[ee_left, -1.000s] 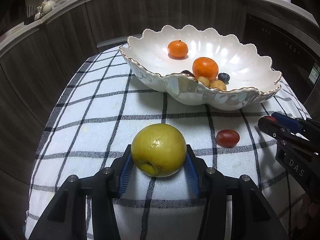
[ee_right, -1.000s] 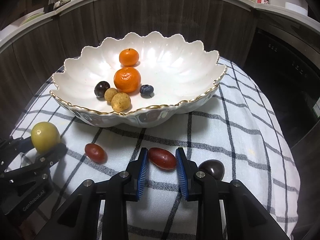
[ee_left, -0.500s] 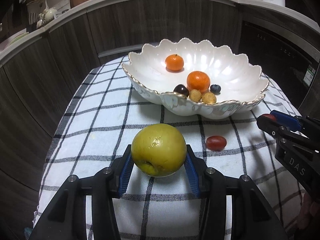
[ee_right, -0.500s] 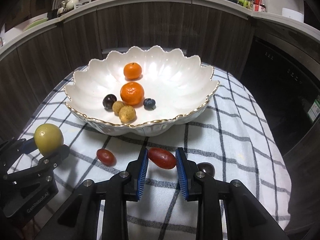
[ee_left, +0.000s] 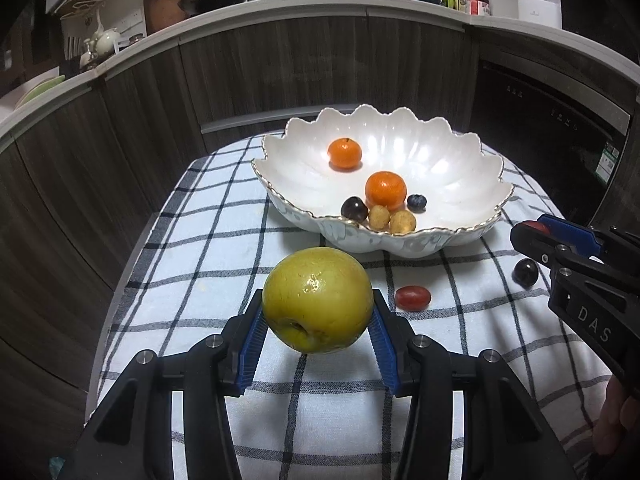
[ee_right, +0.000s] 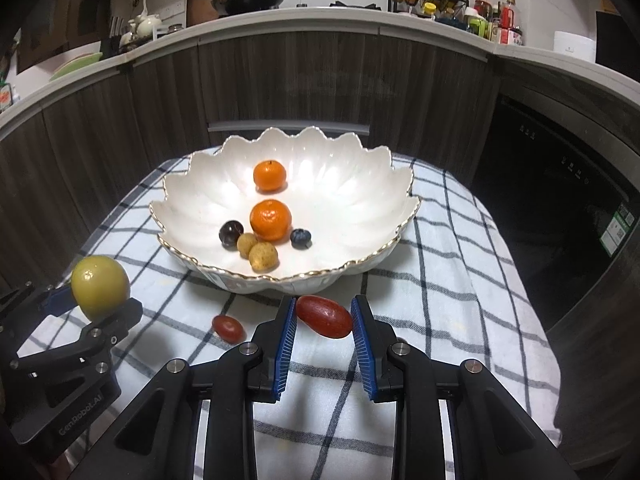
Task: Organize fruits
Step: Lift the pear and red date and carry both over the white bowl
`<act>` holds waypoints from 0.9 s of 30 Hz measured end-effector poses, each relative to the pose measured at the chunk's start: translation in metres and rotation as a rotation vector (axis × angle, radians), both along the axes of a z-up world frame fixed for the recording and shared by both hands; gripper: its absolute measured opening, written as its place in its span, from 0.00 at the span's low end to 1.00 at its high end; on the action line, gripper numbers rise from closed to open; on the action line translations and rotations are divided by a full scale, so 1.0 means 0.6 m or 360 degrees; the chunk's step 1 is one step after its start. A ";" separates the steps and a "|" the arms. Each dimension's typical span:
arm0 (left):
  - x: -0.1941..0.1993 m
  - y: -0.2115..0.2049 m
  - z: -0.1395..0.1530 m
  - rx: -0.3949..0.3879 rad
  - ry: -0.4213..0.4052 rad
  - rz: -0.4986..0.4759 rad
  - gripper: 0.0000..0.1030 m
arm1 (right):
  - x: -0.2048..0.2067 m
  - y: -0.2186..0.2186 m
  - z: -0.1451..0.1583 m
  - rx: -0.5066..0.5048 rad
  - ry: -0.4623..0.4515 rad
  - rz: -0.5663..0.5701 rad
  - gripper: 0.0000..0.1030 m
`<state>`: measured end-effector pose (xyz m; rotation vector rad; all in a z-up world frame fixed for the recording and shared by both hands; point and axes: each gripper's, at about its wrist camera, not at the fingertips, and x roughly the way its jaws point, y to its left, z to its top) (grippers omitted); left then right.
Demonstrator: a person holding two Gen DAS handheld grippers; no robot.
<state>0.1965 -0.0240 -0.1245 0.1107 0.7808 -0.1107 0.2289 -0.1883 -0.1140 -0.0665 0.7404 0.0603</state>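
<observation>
The left tongs pinch a yellow-green apple between their blue ribbed pads, the fruit held clear of the checked cloth that covers the desk; from the right wrist view the same apple shows at the far left, clamped in the black tongs. The right tongs are pressed onto a long red grape, which lies slantwise between the pads and above the cloth. A second red grape rests on the cloth just left of the right tongs, short of the bowl, and a dark round grape lies on the cloth near the right tongs as the left wrist view shows them. Beyond both tongs stands a white scalloped bowl with a gold rim, set on the cloth. Inside it lie two mandarins, one toward the back and a larger one nearer the middle, with a dark plum-coloured fruit, two small tan fruits and a blueberry grouped around the larger mandarin. Dark wood-grain cabinets curve behind the desk.
</observation>
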 end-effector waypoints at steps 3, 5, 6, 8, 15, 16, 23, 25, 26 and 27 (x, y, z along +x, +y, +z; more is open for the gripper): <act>-0.002 0.001 0.008 -0.0002 -0.0012 0.0003 0.46 | -0.003 -0.001 0.009 0.0001 -0.0020 -0.0002 0.29; -0.001 0.001 0.014 -0.0002 -0.0022 0.0006 0.46 | -0.004 -0.001 0.014 0.0001 -0.0029 -0.0002 0.29; -0.001 0.001 0.016 -0.0002 -0.0026 0.0007 0.47 | -0.004 -0.002 0.016 0.0002 -0.0033 -0.0002 0.29; 0.002 0.001 0.024 -0.0004 -0.0042 0.0009 0.47 | -0.004 -0.002 0.023 0.0000 -0.0045 -0.0003 0.29; 0.014 -0.006 0.043 -0.0010 -0.0073 -0.0002 0.47 | 0.003 -0.006 0.043 0.0001 -0.0087 -0.0013 0.29; 0.017 -0.006 0.045 -0.0014 -0.0072 -0.0003 0.47 | 0.005 -0.007 0.046 0.0000 -0.0092 -0.0016 0.29; 0.042 -0.014 0.058 -0.0016 -0.0087 -0.0011 0.47 | 0.021 -0.012 0.060 -0.0005 -0.0116 -0.0030 0.29; 0.050 -0.015 0.060 -0.0018 -0.0084 -0.0013 0.46 | 0.028 -0.013 0.062 -0.0006 -0.0120 -0.0032 0.29; 0.055 -0.016 0.061 -0.0020 -0.0083 -0.0014 0.47 | 0.032 -0.014 0.063 -0.0005 -0.0121 -0.0033 0.29; 0.060 -0.016 0.062 -0.0019 -0.0083 -0.0014 0.47 | 0.035 -0.015 0.064 -0.0004 -0.0123 -0.0034 0.29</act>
